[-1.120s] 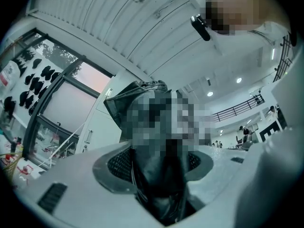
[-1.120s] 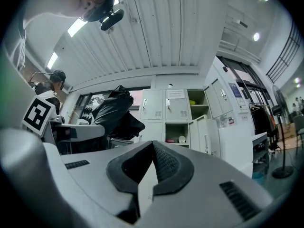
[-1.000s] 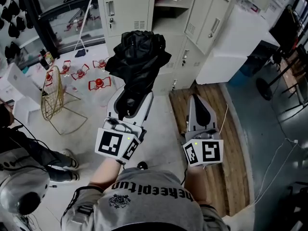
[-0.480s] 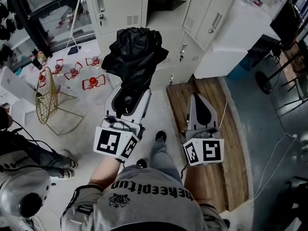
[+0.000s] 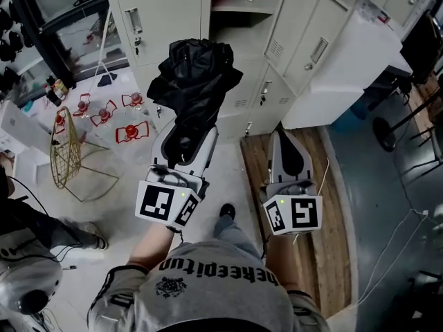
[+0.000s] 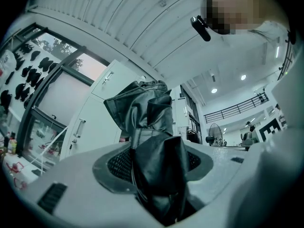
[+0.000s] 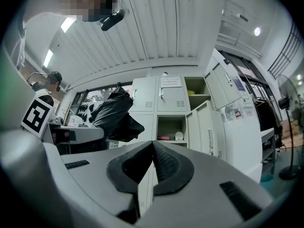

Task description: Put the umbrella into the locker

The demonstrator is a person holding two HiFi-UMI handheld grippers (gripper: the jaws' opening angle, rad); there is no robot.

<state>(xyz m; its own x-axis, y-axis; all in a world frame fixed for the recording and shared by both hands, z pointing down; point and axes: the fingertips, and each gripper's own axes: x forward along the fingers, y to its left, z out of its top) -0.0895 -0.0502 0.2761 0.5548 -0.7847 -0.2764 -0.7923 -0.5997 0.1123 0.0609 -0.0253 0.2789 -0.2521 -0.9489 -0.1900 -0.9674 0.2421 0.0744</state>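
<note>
A folded black umbrella [image 5: 195, 81] stands upright in my left gripper [image 5: 185, 138], whose jaws are shut on its lower part; the left gripper view shows the same black fabric [image 6: 151, 141] clamped between the pads. My right gripper [image 5: 288, 149] is shut with nothing in it, level with the left one and to its right. Ahead stands a bank of pale lockers [image 5: 166, 19]. One locker [image 7: 172, 126] has its door [image 7: 203, 129] swung open to the right, and a pink item and a white one lie on its shelf.
A gold wire stand [image 5: 68, 151] and red-and-white items [image 5: 130, 131] lie on the floor at the left. A white cabinet [image 5: 346, 75] stands at the right, beside wooden flooring [image 5: 325, 213]. A person [image 5: 28, 227] crouches at the lower left. Cables trail along the right floor.
I have walked closer to the lockers; they sit lower and larger in the head view. The umbrella stays clamped in the left gripper, and the right gripper stays shut.
</note>
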